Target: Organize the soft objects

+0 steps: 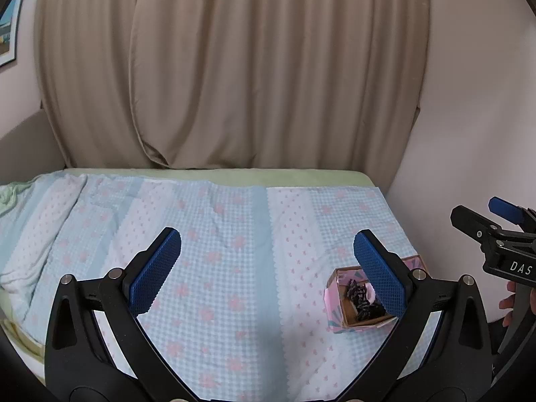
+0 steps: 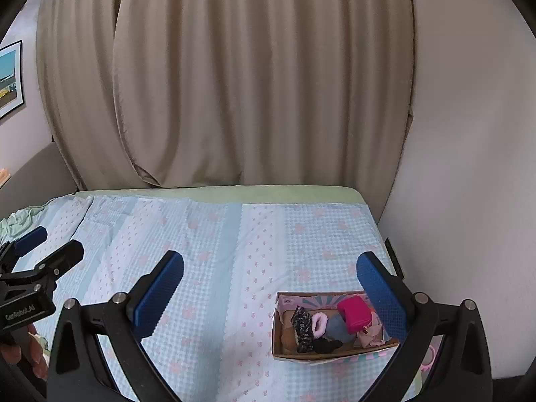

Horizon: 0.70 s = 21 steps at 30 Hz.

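A small cardboard box (image 2: 279, 341) with a pink patterned outside sits on the bed at the lower right. In it lie a dark patterned scrunchie (image 2: 301, 326), a pink fluffy scrunchie (image 2: 319, 324), a grey one (image 2: 336, 329), a black one (image 2: 326, 345), a magenta pouch (image 2: 353, 313) and a pale pink piece (image 2: 368, 336). My right gripper (image 2: 269, 288) is open and empty above the bed, left of the box. My left gripper (image 1: 267, 264) is open and empty; its right finger (image 1: 378, 271) covers part of the box (image 1: 335, 305).
The bed carries a light blue and white sheet with pink flowers (image 2: 201, 268) over a green cover (image 2: 234, 194). Beige curtains (image 2: 251, 83) hang behind it. A white wall (image 2: 469, 167) runs along the right. A pink item (image 2: 430, 358) lies right of the box.
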### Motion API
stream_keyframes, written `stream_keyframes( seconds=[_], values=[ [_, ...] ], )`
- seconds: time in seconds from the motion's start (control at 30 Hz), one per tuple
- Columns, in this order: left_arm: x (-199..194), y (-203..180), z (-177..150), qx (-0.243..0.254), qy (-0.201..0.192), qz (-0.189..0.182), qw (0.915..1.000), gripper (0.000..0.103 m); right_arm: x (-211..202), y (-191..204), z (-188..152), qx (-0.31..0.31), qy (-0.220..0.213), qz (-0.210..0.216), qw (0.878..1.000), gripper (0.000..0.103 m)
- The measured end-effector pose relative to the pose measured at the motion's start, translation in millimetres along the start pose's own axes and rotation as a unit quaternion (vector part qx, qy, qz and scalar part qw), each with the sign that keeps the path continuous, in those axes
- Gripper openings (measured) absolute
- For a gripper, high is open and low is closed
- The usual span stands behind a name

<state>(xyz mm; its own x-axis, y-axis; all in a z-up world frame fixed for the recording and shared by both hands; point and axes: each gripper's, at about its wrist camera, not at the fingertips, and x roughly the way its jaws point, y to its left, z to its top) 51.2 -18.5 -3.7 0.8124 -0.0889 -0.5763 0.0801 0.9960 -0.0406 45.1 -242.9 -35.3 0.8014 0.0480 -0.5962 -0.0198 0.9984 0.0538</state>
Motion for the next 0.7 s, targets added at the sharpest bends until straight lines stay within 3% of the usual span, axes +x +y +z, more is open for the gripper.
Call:
stream_keyframes(
  seconds=[0.7],
  values=[
    [-3.7,-8.1,2.2,-0.002,-0.013,0.011,0.9998,0.103,-1.1,-6.8,2.2,0.004,-0.006,-0.008,1.0,0.103]
  ],
)
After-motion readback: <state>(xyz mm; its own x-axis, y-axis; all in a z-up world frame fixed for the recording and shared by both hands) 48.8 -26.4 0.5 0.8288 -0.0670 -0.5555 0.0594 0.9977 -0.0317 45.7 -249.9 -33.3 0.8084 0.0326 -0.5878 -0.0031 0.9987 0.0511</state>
